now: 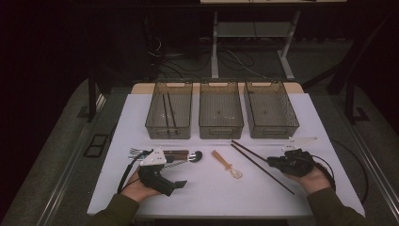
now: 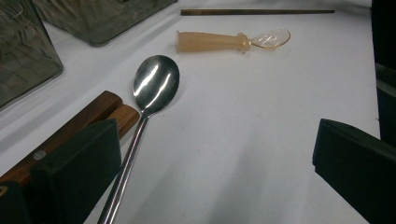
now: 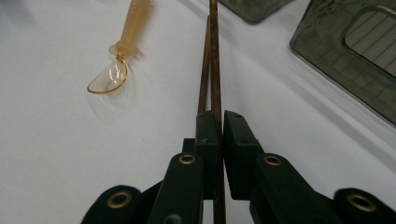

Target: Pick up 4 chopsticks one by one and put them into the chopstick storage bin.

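Observation:
A pair of dark chopsticks (image 1: 249, 156) lies slanted on the white table (image 1: 211, 188), right of centre. My right gripper (image 1: 271, 163) is shut on the chopsticks (image 3: 212, 60); in the right gripper view (image 3: 220, 116) one stick runs on between the jaws. A translucent orange spoon (image 1: 226, 163) (image 3: 119, 56) lies at centre. At the left are a metal spoon (image 1: 196, 155) (image 2: 156, 81), a wooden-handled piece (image 1: 176, 153) (image 2: 88, 116) and a fork (image 1: 136, 151). My left gripper (image 1: 178, 173) (image 2: 210, 140) is open beside the spoon's handle, holding nothing.
Three smoky clear bins stand in a row at the back: left (image 1: 168, 133), middle (image 1: 221, 133), right (image 1: 273, 133). Two dark sticks (image 1: 167, 110) lie in the left bin. The table's front edge is close to both hands.

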